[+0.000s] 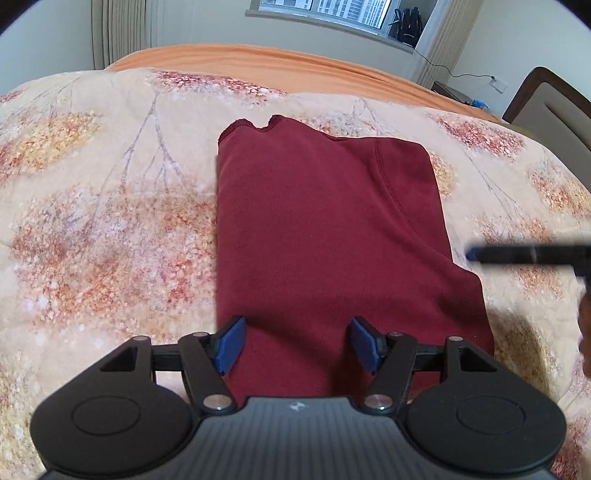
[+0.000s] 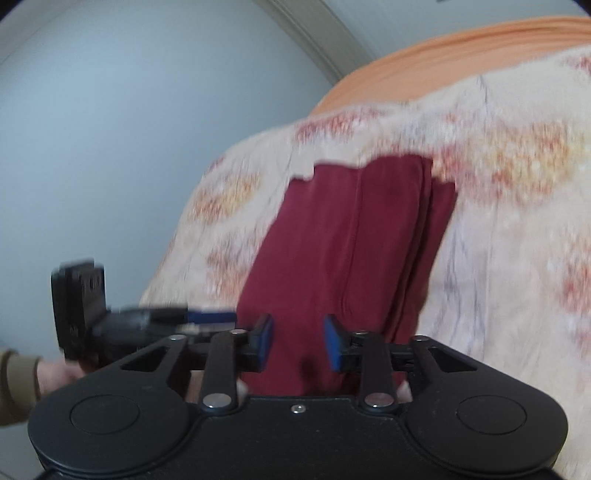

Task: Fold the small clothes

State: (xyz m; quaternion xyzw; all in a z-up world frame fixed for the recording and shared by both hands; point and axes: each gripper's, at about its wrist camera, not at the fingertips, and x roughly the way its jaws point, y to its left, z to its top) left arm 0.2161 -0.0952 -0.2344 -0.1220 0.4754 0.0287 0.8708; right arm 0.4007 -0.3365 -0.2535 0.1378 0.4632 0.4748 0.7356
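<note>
Left wrist view, from 9 o'clock across: the peach floral-print quilt (image 1: 92, 221) covers the bed, with a plain orange bedsheet (image 1: 258, 59) showing beyond it toward 12 o'clock under a window (image 1: 325, 11). At centre lies the dark red folded knit garment (image 1: 325, 236), a long flat rectangle on the quilt, its ribbed edge at the far end. The left gripper (image 1: 299, 345) sits at 6 o'clock over the garment's near end, blue-padded fingers spread wide, nothing between them. At 3 o'clock a blurred black finger of the right gripper (image 1: 524, 254) pokes in just past the garment's right edge. Right wrist view is motion-blurred: the left gripper (image 2: 122, 321) is at 9 o'clock, the garment (image 2: 351, 251) at centre showing stacked folded layers along its right side, and the right gripper (image 2: 298, 341) at 6 o'clock with fingers parted, empty.
</note>
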